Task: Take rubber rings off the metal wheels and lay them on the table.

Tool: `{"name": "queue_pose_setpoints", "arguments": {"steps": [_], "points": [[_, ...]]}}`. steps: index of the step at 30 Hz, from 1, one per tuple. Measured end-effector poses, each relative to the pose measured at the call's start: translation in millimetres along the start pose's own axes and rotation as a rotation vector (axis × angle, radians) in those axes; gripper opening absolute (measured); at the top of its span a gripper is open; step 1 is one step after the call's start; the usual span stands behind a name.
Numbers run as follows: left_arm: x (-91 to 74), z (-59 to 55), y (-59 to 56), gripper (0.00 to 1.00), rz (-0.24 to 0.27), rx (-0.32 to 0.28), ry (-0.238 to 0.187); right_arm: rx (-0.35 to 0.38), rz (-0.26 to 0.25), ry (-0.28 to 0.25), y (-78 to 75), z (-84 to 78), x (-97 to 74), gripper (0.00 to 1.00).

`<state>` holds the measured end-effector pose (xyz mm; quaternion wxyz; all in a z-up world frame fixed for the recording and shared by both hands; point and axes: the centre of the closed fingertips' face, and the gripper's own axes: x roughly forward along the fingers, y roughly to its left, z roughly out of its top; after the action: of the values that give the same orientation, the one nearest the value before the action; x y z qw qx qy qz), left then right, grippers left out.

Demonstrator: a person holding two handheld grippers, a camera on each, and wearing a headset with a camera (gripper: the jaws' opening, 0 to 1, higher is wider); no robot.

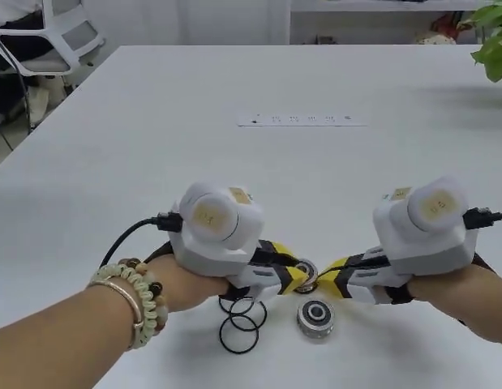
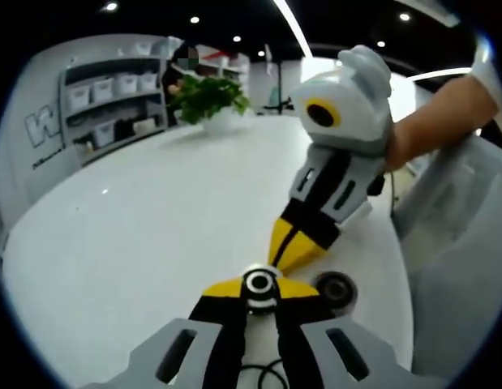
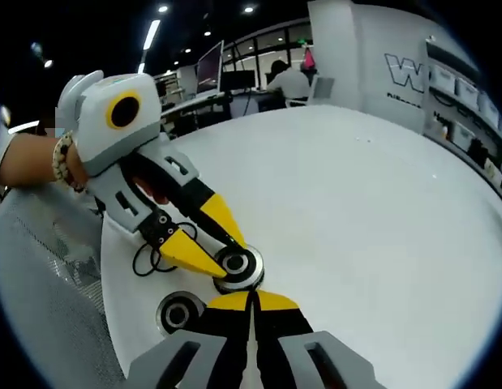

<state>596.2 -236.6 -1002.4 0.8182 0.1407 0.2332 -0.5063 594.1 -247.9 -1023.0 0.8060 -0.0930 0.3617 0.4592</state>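
Note:
My left gripper [image 2: 260,290] is shut on a small metal wheel [image 2: 260,283] with a dark rubber ring around it, held just above the table. In the head view that wheel [image 1: 306,271] sits between the two yellow-tipped grippers. My right gripper [image 3: 251,298] is shut, and its tips touch the held wheel's [image 3: 239,265] rim; I cannot tell whether they pinch the ring. A second wheel [image 1: 316,316] lies flat on the table just in front. Loose black rubber rings [image 1: 241,322] lie on the table under the left gripper [image 1: 296,276].
The white table [image 1: 259,178] stretches far ahead, with a flush socket strip [image 1: 302,121] at its middle. A potted plant [image 1: 495,40] stands at the far right and an office chair [image 1: 60,40] at the far left. A cable [image 1: 125,239] trails from the left gripper.

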Motion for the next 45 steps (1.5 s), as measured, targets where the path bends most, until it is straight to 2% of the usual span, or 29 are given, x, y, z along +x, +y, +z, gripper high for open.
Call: {"name": "queue_pose_setpoints", "arguments": {"steps": [2,5,10,11,12,13,14,15,18,21,23,24,25,26,27,28,29,31,37,41,45], "points": [[-0.9,-0.8,1.2,0.14,0.005,0.000,0.004,0.068,0.002,-0.018,-3.5,2.6,0.1,0.00],[-1.4,-1.3,2.3,0.14,0.007,-0.010,0.004,0.167,0.036,-0.045,-3.7,3.1,-3.0,0.00],[-0.6,-1.0,2.8,0.14,0.010,-0.009,0.006,0.241,0.052,-0.059,-2.2,4.0,-4.9,0.00],[-0.5,-0.9,2.7,0.14,0.010,-0.007,0.006,0.284,0.050,-0.119,-6.2,14.0,-6.7,0.00],[-0.5,-0.7,2.6,0.14,0.009,-0.007,0.006,0.335,0.080,-0.141,-4.1,19.4,-9.0,0.00],[-0.4,-0.4,2.9,0.14,0.011,-0.009,0.004,0.372,0.132,-0.126,4.5,19.3,-11.2,0.00],[-0.3,-0.4,2.8,0.14,0.010,-0.008,0.005,0.336,0.084,-0.118,0.0,15.5,-9.6,0.00],[-0.2,-0.4,2.9,0.14,0.012,-0.012,0.005,0.314,0.086,-0.131,2.9,16.8,-9.3,0.00],[-0.2,-0.3,2.1,0.14,0.018,0.003,0.009,0.331,0.083,-0.120,6.3,18.1,-11.7,0.00],[0.2,0.0,2.2,0.13,0.021,0.012,0.010,0.332,0.103,-0.124,15.1,22.0,-12.9,0.00],[0.3,-0.2,2.1,0.13,0.021,0.015,0.010,0.303,0.102,-0.123,20.7,24.7,-12.1,0.00],[0.2,-0.1,1.9,0.13,0.021,0.015,0.009,0.303,0.111,-0.130,23.0,26.7,-12.4,0.00],[0.2,0.0,1.8,0.13,0.020,0.015,0.008,0.314,0.163,-0.157,31.7,34.3,-12.5,0.00],[0.3,-0.1,1.6,0.13,0.019,0.013,0.006,0.331,0.241,-0.240,44.8,51.8,-16.7,0.00],[0.4,0.1,1.5,0.13,0.019,0.014,0.005,0.355,0.228,-0.266,42.1,60.1,-17.6,0.00],[0.4,0.0,1.6,0.13,0.019,0.014,0.005,0.265,0.121,-0.144,32.9,42.3,-11.6,0.00],[0.4,0.0,1.6,0.13,0.019,0.015,0.004,0.193,0.120,-0.158,34.3,44.5,-9.0,0.00],[0.4,0.1,1.6,0.13,0.018,0.015,0.003,0.221,0.136,-0.154,37.9,40.7,-5.6,0.00],[-0.4,0.1,1.3,0.13,0.022,0.012,0.001,0.253,0.091,-0.150,18.1,35.6,-8.2,0.00],[-0.3,0.0,1.4,0.14,0.024,0.010,-0.002,0.264,0.076,-0.145,15.3,33.6,-8.4,0.00],[-0.1,0.1,0.6,0.14,0.025,0.025,-0.002,0.263,0.058,-0.119,11.4,26.8,-6.5,0.00]]}}
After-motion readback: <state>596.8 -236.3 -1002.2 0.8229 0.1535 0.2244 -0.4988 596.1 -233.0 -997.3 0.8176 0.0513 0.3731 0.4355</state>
